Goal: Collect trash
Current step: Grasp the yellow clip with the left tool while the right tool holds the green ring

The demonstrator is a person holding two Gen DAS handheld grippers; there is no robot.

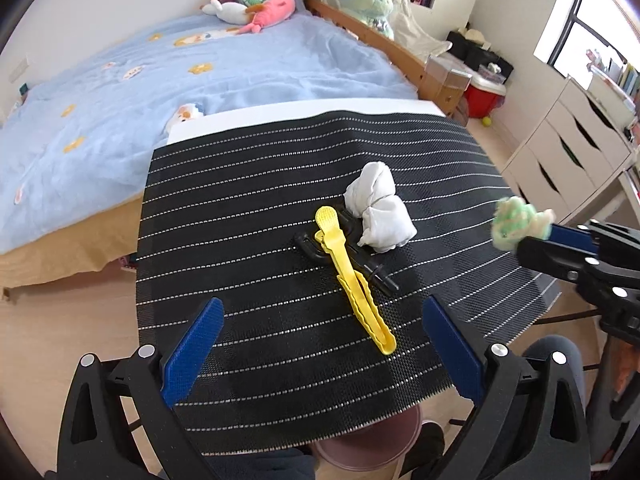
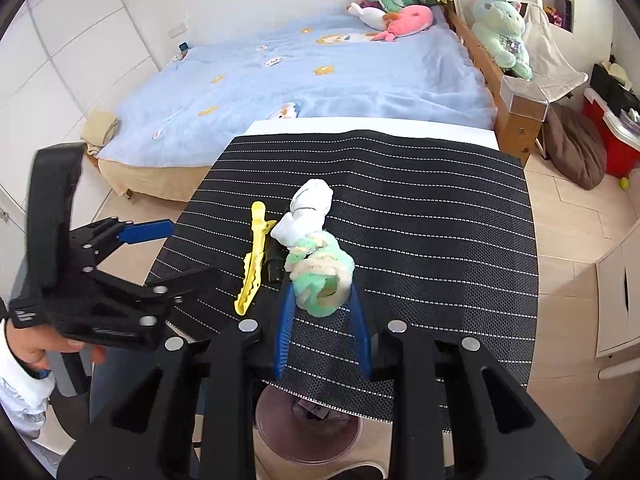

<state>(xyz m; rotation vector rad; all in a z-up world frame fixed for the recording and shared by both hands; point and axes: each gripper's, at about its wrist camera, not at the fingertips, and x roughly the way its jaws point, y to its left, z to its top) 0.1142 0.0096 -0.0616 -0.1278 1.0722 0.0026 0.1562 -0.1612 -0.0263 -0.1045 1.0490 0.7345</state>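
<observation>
A black mat with white dotted stripes (image 1: 280, 200) covers a small table. On it lie a crumpled white tissue (image 1: 378, 210), a yellow hair clip (image 1: 354, 276) and a black object (image 1: 372, 268) partly under the clip. My left gripper (image 1: 320, 344) is open and empty above the mat's near edge, just short of the clip. My right gripper (image 2: 322, 292) is shut on a fluffy green and cream wad (image 2: 322, 270), held above the mat; it also shows in the left wrist view (image 1: 516, 222). The tissue (image 2: 306, 210) and clip (image 2: 254, 256) lie beyond it.
A pink bin (image 2: 308, 428) stands on the floor under the mat's near edge. A bed with a blue blanket (image 1: 180, 80) and plush toys lies behind the table. White drawers (image 1: 572, 148) stand at the right. A black chair (image 2: 52, 200) is at the left.
</observation>
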